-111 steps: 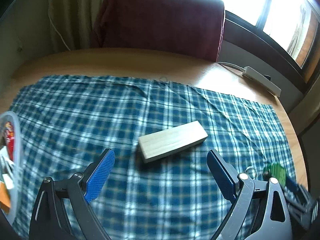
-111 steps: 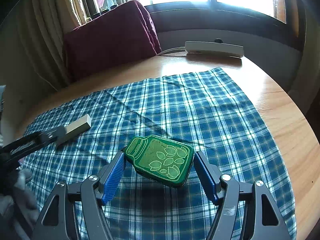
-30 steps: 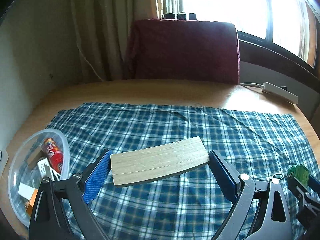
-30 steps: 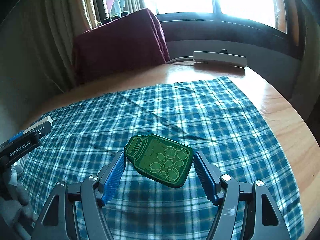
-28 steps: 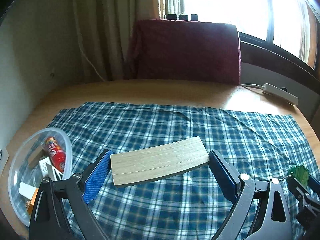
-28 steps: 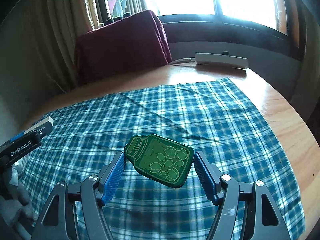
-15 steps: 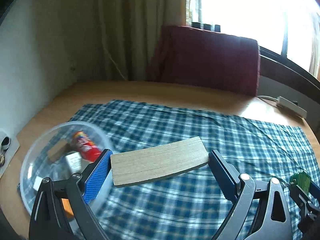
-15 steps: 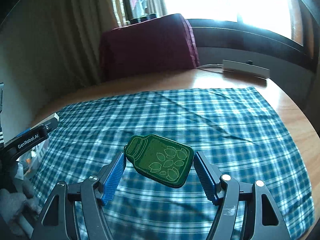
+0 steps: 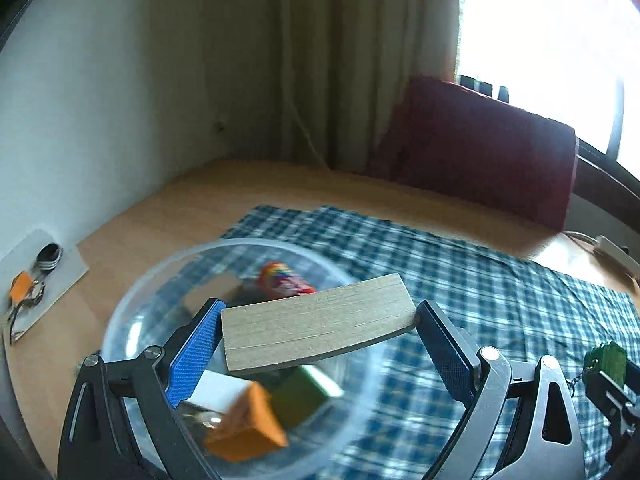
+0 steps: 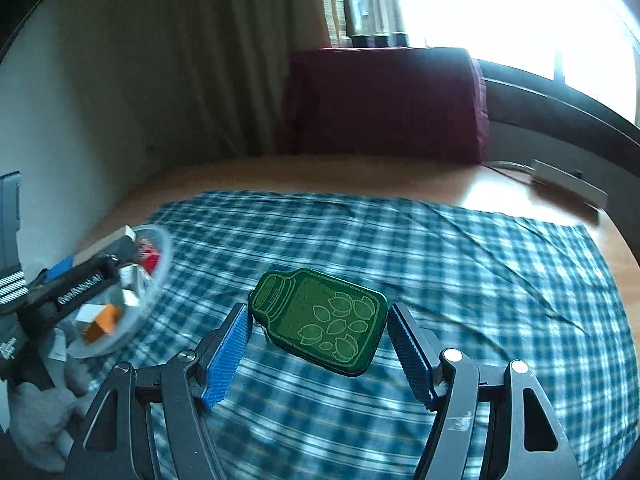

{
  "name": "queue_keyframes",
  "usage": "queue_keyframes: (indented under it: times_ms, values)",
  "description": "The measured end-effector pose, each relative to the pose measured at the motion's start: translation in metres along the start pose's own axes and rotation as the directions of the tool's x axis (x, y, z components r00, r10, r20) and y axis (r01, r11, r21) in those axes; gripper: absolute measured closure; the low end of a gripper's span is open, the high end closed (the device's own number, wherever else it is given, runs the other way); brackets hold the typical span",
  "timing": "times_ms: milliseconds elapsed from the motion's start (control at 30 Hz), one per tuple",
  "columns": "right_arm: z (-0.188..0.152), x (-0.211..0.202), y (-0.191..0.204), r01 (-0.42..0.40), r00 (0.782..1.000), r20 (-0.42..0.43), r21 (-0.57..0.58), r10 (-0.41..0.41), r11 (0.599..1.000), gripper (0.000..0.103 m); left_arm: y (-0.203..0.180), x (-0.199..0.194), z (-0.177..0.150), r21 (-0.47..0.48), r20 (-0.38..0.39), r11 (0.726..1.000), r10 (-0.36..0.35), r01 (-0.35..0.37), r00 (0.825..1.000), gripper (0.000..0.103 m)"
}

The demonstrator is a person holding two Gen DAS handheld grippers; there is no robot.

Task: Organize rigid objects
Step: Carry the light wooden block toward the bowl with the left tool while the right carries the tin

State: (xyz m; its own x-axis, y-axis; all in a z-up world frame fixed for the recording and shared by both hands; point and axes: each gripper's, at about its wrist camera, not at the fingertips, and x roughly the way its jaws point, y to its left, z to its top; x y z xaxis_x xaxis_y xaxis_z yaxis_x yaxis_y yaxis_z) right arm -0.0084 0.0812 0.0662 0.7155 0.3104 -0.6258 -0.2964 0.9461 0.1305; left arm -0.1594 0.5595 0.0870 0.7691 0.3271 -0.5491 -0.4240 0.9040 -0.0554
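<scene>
Here the left gripper (image 9: 318, 334) has its jaws clenched on a flat wooden block (image 9: 318, 326), pale, with fine lengthwise grain lines and squared ends, each end pressed against a ribbed blue pad. The block hangs level in the air above a clear plastic bowl (image 9: 132, 300), round and thin-walled, which sits at the left edge of the checked cloth (image 9: 500, 300). Inside the bowl, blurred: a small red cylindrical can (image 9: 284, 282), an orange boxy piece (image 9: 248, 432), a green block (image 9: 302, 396) and a white piece (image 9: 218, 390); finer detail cannot be read.

The right gripper (image 10: 318, 338) has its jaws closed on a green jar-shaped tin (image 10: 320, 322), flat, with rounded corners and a leaf pattern outlined in lighter green on the lid. The tin is held clear of the cloth, tilted slightly, over the cloth's near middle.

The cloth is a blue-and-white woven plaid, lightly creased, spread over a smooth, rounded wooden worktop (image 9: 192, 204). A white power strip (image 10: 568, 184) lies on the bare wood at the far right. A dark red fabric-covered cushion (image 10: 384, 104) stands at the back under the window. A grey card with keys (image 9: 36, 276) lies on the worktop left of the bowl.
</scene>
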Motion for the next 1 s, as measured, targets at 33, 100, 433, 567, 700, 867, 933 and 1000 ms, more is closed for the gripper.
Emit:
queue_keyframes:
  times_ms: [33,100,433,567,700,867,933,1000]
  values:
    - [0.002,0.002,0.009,-0.015,1.000,-0.002,-0.013,0.015,1.000,0.030,0.022,-0.001,0.000,-0.007,-0.001,1.000,0.008,-0.008,1.000,0.007]
    - [0.005,0.006,0.023,-0.034,0.999,-0.005,-0.031,0.033,0.999,0.030,0.072,-0.001,-0.001,-0.024,-0.005,0.999,0.024,-0.024,1.000,0.007]
    - [0.016,0.028,0.091,-0.141,0.990,-0.034,-0.080,0.138,0.987,0.030,0.297,-0.011,0.004,-0.081,-0.007,0.993,0.087,-0.087,0.996,0.007]
    - [0.019,0.037,0.114,-0.176,0.984,-0.042,-0.101,0.173,0.979,0.030,0.403,-0.016,0.003,-0.100,-0.005,0.989,0.106,-0.106,0.994,0.007]
    - [0.020,0.047,0.137,-0.208,0.978,-0.051,-0.131,0.203,0.969,0.030,0.494,-0.025,0.003,-0.107,0.005,0.986,0.127,-0.126,0.992,0.007]
    - [0.019,0.062,0.159,-0.228,0.973,-0.067,-0.158,0.220,0.961,0.030,0.612,-0.037,-0.001,-0.128,0.004,0.983,0.135,-0.134,0.991,0.007]
    - [0.019,0.066,0.166,-0.236,0.971,-0.073,-0.170,0.227,0.957,0.030,0.659,-0.038,0.000,-0.144,0.000,0.981,0.129,-0.128,0.992,0.007]
    - [0.017,0.068,0.171,-0.241,0.970,-0.071,-0.190,0.231,0.952,0.026,0.694,-0.042,-0.002,-0.161,0.004,0.979,0.128,-0.126,0.992,0.007]
